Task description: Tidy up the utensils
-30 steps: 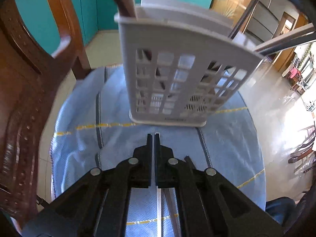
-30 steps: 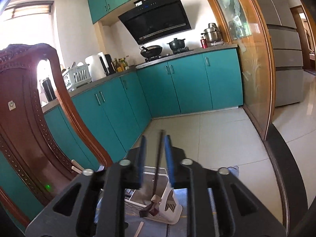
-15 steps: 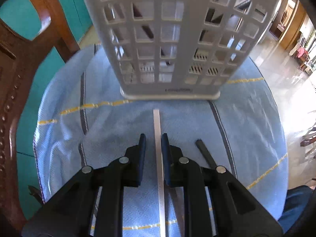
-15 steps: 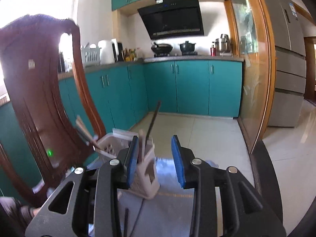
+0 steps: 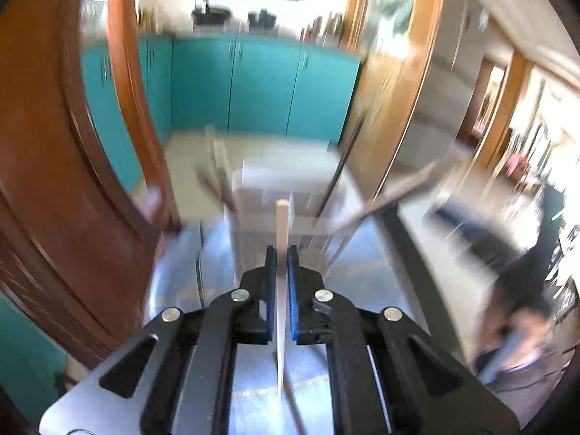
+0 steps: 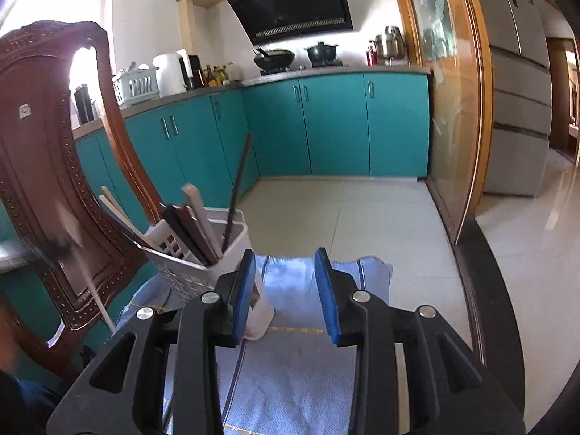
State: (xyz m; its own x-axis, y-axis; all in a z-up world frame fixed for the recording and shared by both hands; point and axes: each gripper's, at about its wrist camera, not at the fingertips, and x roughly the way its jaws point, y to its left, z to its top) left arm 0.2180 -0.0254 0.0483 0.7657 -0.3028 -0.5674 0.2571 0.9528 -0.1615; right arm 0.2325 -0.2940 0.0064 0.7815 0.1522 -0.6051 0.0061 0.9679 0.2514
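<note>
A home kitchen: teal base cabinets [image 6: 333, 127] run under a grey worktop [image 6: 326, 69], where a black wok [image 6: 273, 58] and a dark lidded pot [image 6: 320, 52] sit beneath a slanted black range hood [image 6: 290, 3]; a steel multi-door refrigerator [image 6: 518, 83] stands right.

Both fisheye views look forward and downward along their grippers, from close above a pale blue cloth-covered worktop [image 6: 290, 373]. Both share the white slotted plastic utensil basket [image 6: 203, 268], a carved brown wooden chair [image 6: 47, 181] and teal kitchen cabinets [image 6: 333, 123]. The left view is motion-blurred.
</note>
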